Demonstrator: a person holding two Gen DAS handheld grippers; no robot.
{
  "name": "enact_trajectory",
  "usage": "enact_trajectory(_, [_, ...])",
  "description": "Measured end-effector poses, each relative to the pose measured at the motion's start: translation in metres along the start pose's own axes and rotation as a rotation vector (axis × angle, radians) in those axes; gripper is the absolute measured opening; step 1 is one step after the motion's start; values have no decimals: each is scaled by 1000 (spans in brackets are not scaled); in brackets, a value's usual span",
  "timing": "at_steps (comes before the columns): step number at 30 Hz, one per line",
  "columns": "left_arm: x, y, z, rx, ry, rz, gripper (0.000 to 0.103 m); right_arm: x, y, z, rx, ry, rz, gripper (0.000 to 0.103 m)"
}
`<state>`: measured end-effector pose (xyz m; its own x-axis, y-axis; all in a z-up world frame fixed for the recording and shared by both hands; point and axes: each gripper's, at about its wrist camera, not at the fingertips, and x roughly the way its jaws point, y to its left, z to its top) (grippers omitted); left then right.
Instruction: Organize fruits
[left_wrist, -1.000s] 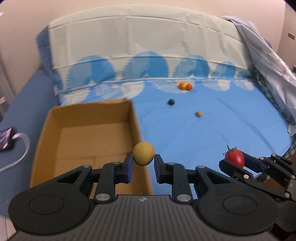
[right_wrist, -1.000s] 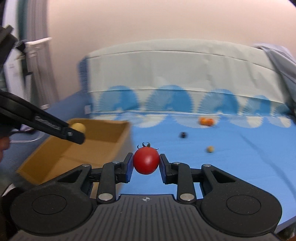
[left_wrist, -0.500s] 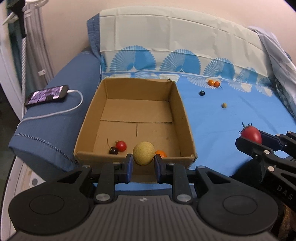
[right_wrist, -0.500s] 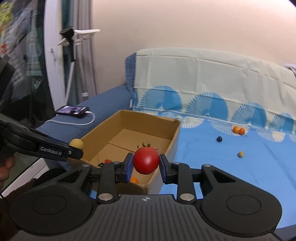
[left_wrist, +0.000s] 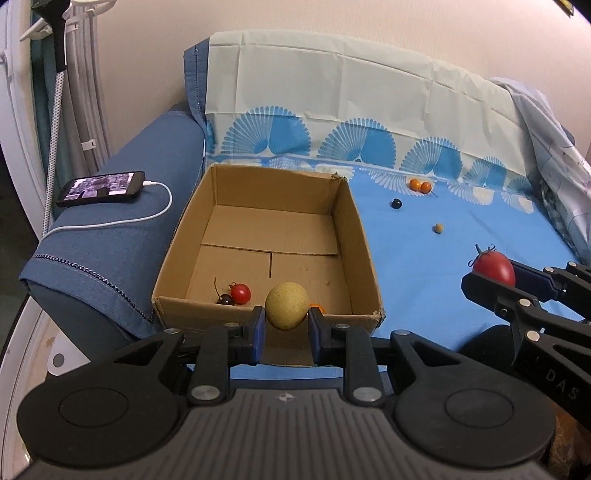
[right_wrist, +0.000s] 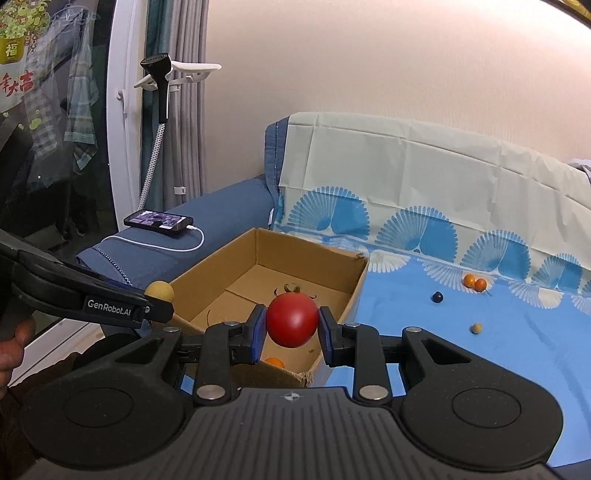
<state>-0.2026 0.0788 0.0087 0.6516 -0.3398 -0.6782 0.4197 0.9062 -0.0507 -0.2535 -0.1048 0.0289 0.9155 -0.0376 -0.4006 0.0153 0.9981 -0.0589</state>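
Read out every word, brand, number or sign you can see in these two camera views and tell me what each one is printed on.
"GenRobot.AI": on the side of the left gripper, seen from the right wrist.
"DAS": on the right gripper body, seen from the left wrist; the rest is cut off.
"福": on a poster behind the window.
"大吉": red characters lower on that poster; others there are unclear.
Phone screen: too blurred to read.

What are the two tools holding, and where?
Left tool squeezes a yellow fruit by its sides. Right tool squeezes a red tomato by its sides.
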Motion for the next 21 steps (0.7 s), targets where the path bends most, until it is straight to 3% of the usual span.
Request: enact_trajectory(21, [9, 17, 3, -58, 7, 6, 26, 13, -3, 2, 3, 23, -8, 31])
